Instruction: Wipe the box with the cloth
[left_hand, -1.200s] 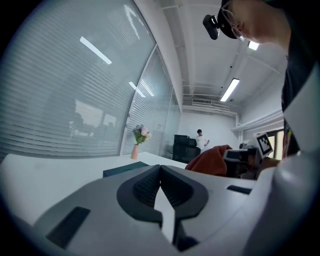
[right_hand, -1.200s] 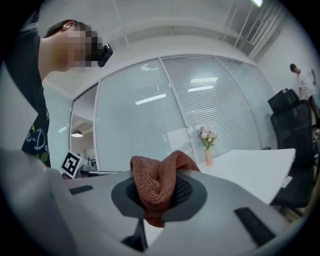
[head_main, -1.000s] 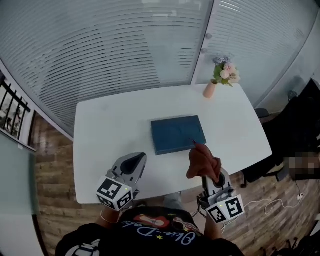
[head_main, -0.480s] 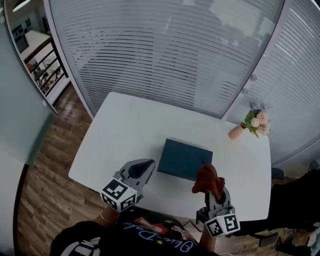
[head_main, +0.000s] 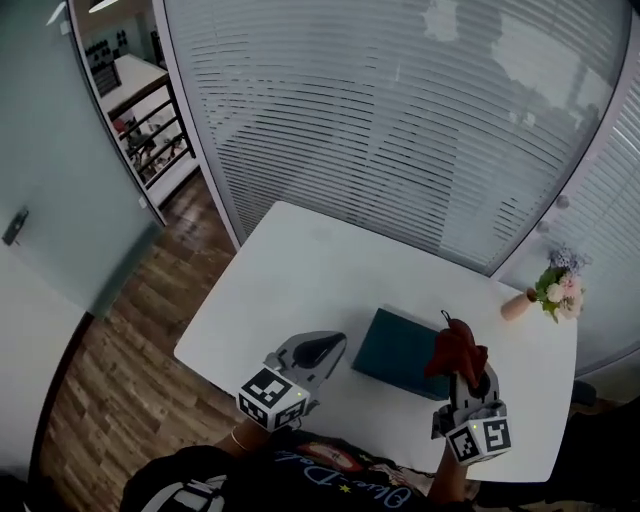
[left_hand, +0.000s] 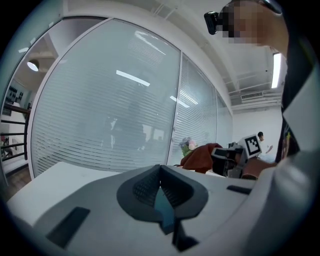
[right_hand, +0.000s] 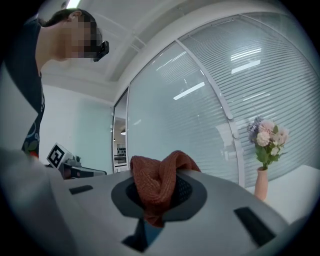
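A flat dark teal box (head_main: 398, 351) lies on the white table (head_main: 300, 280) near its front edge. My right gripper (head_main: 470, 372) is held above the box's right end, shut on a rust-red knitted cloth (head_main: 456, 348) that bunches up out of the jaws; the same cloth (right_hand: 159, 184) fills the jaws in the right gripper view. My left gripper (head_main: 320, 349) hovers just left of the box with its jaws closed together and nothing between them. In the left gripper view the left gripper (left_hand: 160, 187) points level across the room, and the cloth (left_hand: 200, 156) and right gripper show beyond it.
A small pink vase of flowers (head_main: 545, 292) stands at the table's far right corner, also visible as the vase (right_hand: 262, 183) in the right gripper view. Glass walls with blinds close off the back. Wooden floor (head_main: 110, 350) lies to the left.
The head view has swung, so the table now sits lower and further right in it. Both grippers keep their places beside the box, the right one still holding the cloth.
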